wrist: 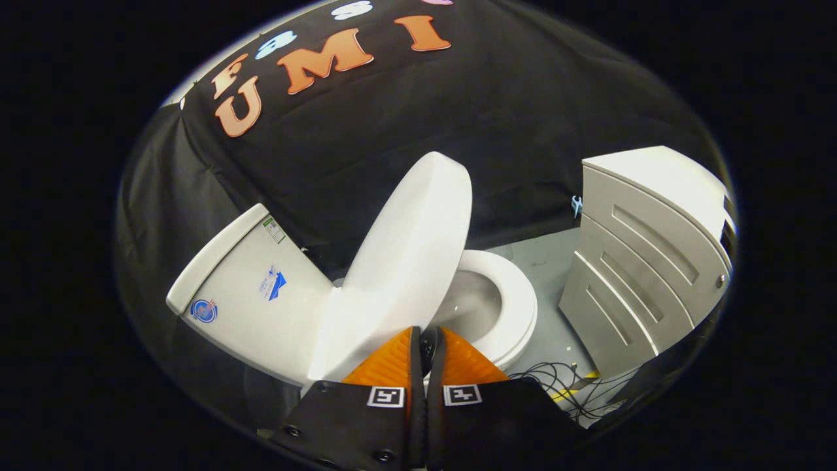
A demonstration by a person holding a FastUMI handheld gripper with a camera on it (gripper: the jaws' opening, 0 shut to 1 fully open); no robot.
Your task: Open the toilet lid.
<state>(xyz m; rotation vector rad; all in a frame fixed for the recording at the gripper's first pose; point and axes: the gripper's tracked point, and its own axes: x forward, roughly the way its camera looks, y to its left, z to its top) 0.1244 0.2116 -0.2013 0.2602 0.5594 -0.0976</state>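
Toilet lid [409,255] stands raised, tilted between the tank [252,288] and the open seat [507,307], just ahead of the tool [428,337], whose fingers sit nearly together, gripping nothing, with a white cabinet [644,261] beyond.

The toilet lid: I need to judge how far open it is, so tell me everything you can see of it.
The lid is a glossy white oval, plastic by the look, smooth and unmarked. It is raised and tilted, hinged near the tank, clear of the seat and bowl. It does not lean on the tank yet. The gripper has its fingers nearly together just at the lid's lower edge; whether they touch it is unclear.
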